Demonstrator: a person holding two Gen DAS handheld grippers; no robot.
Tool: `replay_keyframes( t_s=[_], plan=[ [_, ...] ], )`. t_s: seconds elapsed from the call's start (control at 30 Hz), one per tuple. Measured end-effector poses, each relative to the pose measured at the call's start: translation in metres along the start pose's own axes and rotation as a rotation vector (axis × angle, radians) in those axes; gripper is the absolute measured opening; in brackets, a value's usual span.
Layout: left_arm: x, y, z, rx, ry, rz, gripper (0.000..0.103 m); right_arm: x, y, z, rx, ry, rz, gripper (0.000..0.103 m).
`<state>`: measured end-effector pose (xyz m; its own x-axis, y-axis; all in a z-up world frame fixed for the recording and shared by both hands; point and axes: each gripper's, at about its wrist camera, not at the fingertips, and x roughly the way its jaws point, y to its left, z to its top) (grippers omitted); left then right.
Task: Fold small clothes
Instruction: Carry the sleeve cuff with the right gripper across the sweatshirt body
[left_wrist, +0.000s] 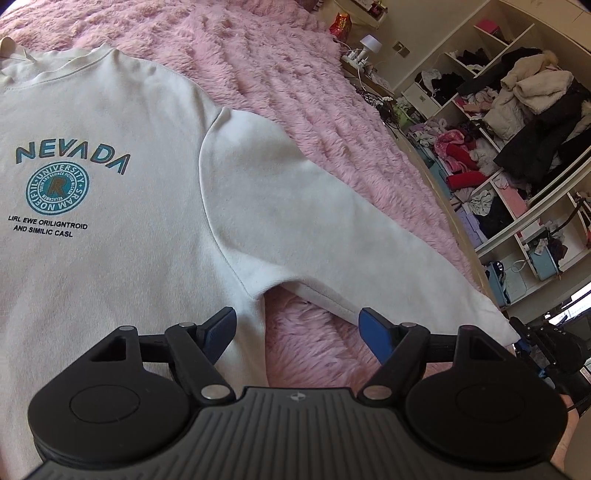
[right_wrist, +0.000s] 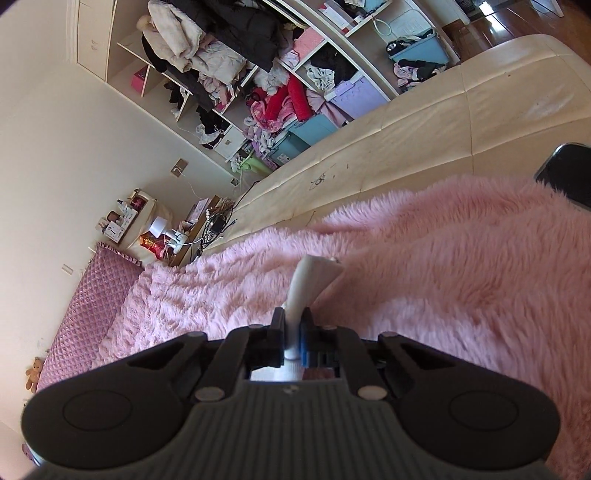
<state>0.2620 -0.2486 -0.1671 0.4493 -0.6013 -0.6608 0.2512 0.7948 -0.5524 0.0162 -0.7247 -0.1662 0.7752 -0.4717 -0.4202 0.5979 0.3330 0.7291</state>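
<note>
A cream sweatshirt (left_wrist: 122, 229) with a teal NEVADA print lies flat on the pink fluffy blanket (left_wrist: 280, 74). Its sleeve (left_wrist: 332, 236) stretches out toward the lower right. My left gripper (left_wrist: 297, 325) hovers open just above the armpit gap, with nothing between its blue pads. In the right wrist view, my right gripper (right_wrist: 294, 325) is shut on the sleeve cuff (right_wrist: 314, 275), a pinched strip of cream cloth that stands up out of the jaws. The right gripper's black body (left_wrist: 546, 343) shows at the sleeve's end in the left wrist view.
The blanket (right_wrist: 424, 266) covers a bed with a cream padded edge (right_wrist: 424, 122). Open shelves (left_wrist: 517, 122) stuffed with clothes stand beyond the bed. A bedside table with a small white lamp (right_wrist: 159, 225) is at the head end. A dark object (right_wrist: 569, 173) lies at the right.
</note>
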Motion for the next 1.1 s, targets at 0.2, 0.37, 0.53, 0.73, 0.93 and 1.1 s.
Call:
replay_keyframes(
  t_s=[0.2, 0.37, 0.53, 0.73, 0.93, 1.1],
  plan=[
    [-0.043, 0.010, 0.008, -0.011, -0.065, -0.013, 0.088, -0.020, 0.057, -0.002, -0.060, 0.000, 0.103, 0.002],
    [-0.098, 0.044, 0.004, -0.080, -0.145, -0.005, 0.088, -0.038, 0.124, -0.033, -0.120, 0.056, 0.250, 0.002],
    [-0.150, 0.093, -0.003, -0.179, -0.202, 0.028, 0.088, -0.059, 0.202, -0.098, -0.182, 0.142, 0.413, 0.002],
    [-0.211, 0.156, -0.012, -0.282, -0.292, 0.089, 0.088, -0.084, 0.282, -0.204, -0.216, 0.312, 0.584, 0.002],
    [-0.258, 0.220, -0.031, -0.413, -0.402, 0.157, 0.088, -0.112, 0.335, -0.353, -0.298, 0.550, 0.685, 0.002],
    [-0.274, 0.257, -0.043, -0.473, -0.422, 0.175, 0.088, -0.126, 0.330, -0.478, -0.416, 0.756, 0.673, 0.004]
  ],
)
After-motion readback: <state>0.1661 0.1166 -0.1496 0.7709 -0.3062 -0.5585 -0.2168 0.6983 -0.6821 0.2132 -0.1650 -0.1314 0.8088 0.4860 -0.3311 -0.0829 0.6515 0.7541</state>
